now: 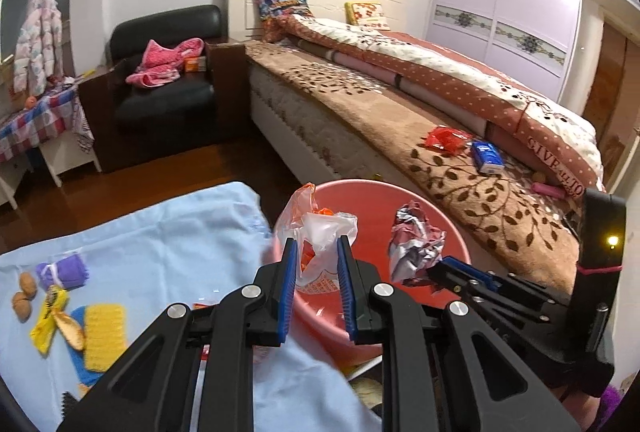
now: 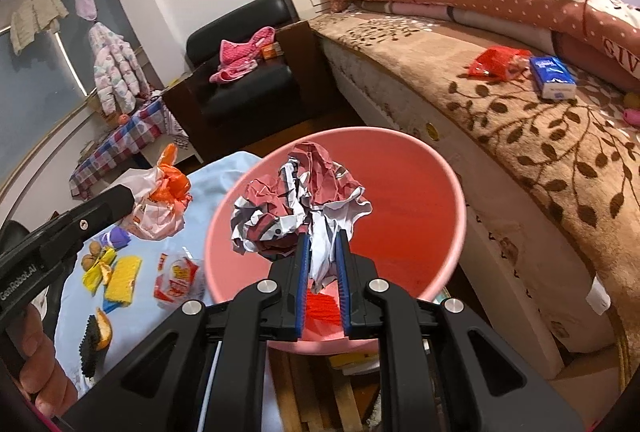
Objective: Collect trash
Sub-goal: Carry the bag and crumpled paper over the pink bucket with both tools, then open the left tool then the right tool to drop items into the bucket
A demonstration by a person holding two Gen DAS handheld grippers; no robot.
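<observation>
**A:** What has the left gripper got?

**B:** Its blue pads are clamped on a crumpled plastic bag, clear with orange print. The bag hangs over the near-left rim of the pink basin, right by the edge of the light blue cloth.

**A:** And the right gripper?

**B:** Pinched on a crumpled wad of red and white paper, held above the inside of the basin. The jaws are nearly together, with a strip of the paper running down between them.

**A:** What lies on the cloth?

**B:** Near its left edge, two walnuts, a small purple roll, a yellow wrapper, a piece of peel and a yellow sponge. In the right wrist view a red and white snack packet lies just beside the basin's rim.

**A:** Anything on the bed?

**B:** On the brown leaf-patterned blanket, a red plastic wrapper and a blue tissue pack, close together, near the folded quilt.
</observation>
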